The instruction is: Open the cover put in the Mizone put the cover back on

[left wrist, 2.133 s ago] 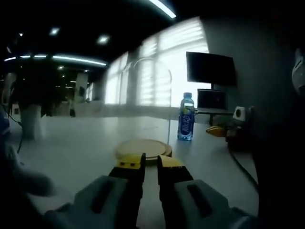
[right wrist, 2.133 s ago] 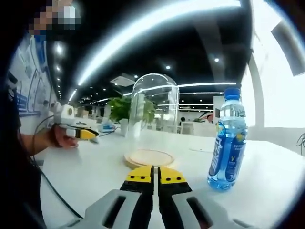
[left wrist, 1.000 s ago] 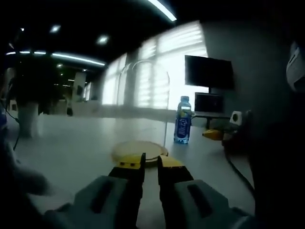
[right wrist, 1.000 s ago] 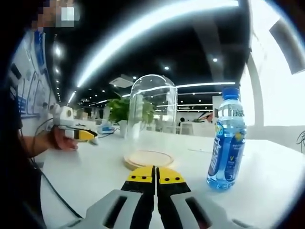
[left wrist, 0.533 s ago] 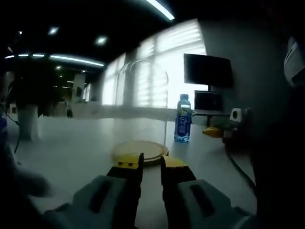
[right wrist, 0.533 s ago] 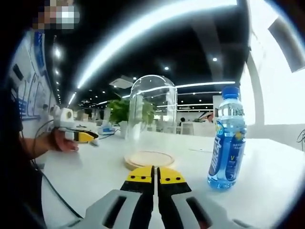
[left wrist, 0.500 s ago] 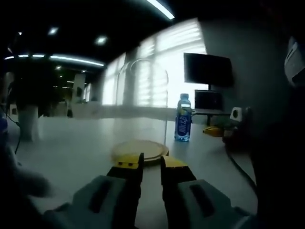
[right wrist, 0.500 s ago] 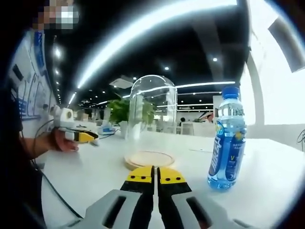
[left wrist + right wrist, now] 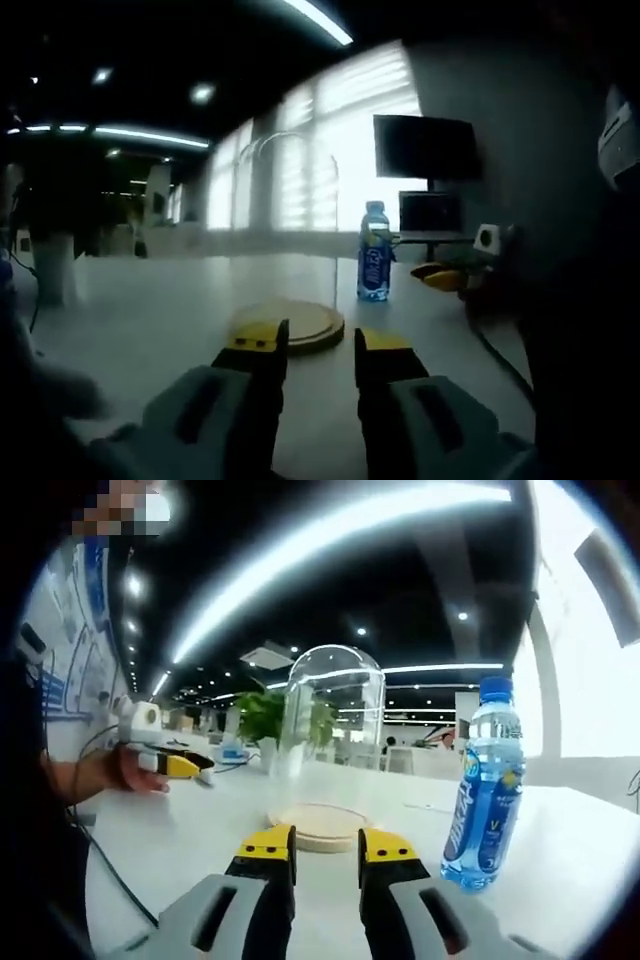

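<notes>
A clear glass dome cover (image 9: 333, 735) stands on a round wooden base (image 9: 325, 826) on the white table (image 9: 200, 850); in the left gripper view the dome (image 9: 290, 230) is faint over the same base (image 9: 290, 323). The blue Mizone bottle (image 9: 485, 785) stands upright right of the base, and beyond it in the left gripper view (image 9: 373, 252). My right gripper (image 9: 326, 846) is open, short of the base, nothing between its jaws. My left gripper (image 9: 318, 338) is open too, just before the base. The left gripper (image 9: 168, 763) also appears at the left, held by a hand.
A dark cable (image 9: 110, 875) trails over the table at the left. A monitor (image 9: 425, 150) stands behind the bottle, a potted plant (image 9: 262, 720) behind the dome. The other gripper's yellow tip (image 9: 440, 275) lies at the right of the left gripper view.
Both grippers have gone from shut to open. Both views have shifted slightly as the hands moved. The dome, base and bottle have stayed in place.
</notes>
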`<action>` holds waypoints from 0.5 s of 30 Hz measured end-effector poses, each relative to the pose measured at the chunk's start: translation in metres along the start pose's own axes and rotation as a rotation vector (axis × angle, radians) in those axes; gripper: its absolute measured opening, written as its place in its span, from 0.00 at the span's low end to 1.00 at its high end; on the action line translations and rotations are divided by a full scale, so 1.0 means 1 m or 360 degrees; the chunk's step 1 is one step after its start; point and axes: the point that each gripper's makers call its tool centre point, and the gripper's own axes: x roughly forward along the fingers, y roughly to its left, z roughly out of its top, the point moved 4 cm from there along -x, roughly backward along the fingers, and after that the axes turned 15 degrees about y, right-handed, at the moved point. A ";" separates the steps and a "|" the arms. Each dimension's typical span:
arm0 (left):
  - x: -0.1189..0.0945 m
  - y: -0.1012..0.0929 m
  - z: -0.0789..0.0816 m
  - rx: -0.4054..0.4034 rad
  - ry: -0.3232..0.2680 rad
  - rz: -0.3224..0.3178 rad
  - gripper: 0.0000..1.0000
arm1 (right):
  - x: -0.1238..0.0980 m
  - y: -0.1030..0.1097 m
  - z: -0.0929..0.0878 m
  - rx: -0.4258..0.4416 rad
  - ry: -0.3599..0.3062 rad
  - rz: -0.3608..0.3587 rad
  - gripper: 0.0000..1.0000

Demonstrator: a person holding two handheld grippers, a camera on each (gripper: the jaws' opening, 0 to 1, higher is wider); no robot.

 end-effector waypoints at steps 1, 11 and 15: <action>0.000 0.001 -0.001 0.0012 0.0012 0.0009 0.22 | 0.000 0.001 0.000 0.0000 0.0002 0.0009 0.29; 0.001 0.010 -0.002 -0.0014 0.0017 0.0065 0.25 | -0.002 0.000 0.002 0.0025 -0.0022 0.0006 0.29; -0.002 0.012 0.001 -0.0057 -0.0018 0.0066 0.25 | -0.004 -0.009 0.005 0.0094 -0.0056 -0.0018 0.29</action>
